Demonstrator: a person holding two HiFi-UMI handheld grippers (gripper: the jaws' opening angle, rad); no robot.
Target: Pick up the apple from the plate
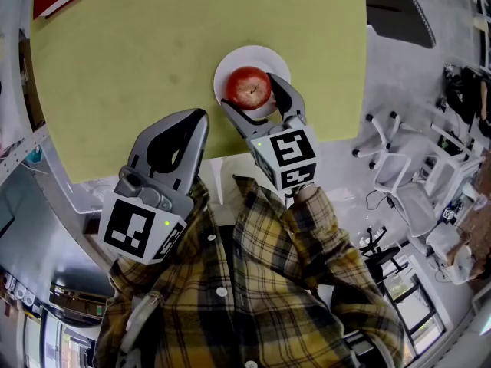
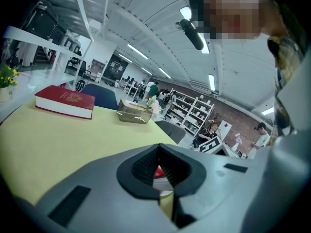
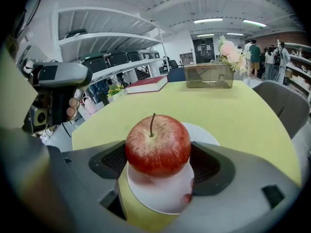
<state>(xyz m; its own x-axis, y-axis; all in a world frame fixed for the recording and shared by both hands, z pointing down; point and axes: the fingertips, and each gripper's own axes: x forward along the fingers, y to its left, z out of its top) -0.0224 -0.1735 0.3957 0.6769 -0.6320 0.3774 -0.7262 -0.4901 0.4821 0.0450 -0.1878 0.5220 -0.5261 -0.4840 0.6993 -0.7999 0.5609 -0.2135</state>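
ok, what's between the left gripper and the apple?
Head view: from the left gripper, bare yellow table, then the rim of the plate and one jaw of the right gripper against the apple. Nothing else.

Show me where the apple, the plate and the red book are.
apple [image 3: 158,147], right gripper view, its red front.
plate [image 3: 158,195], right gripper view, bare near part.
red book [image 2: 65,97], left gripper view, top cover.

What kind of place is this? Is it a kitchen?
Probably not a kitchen. It looks like a big open office or lab: there are white office chairs, storage shelves and long ceiling lights.
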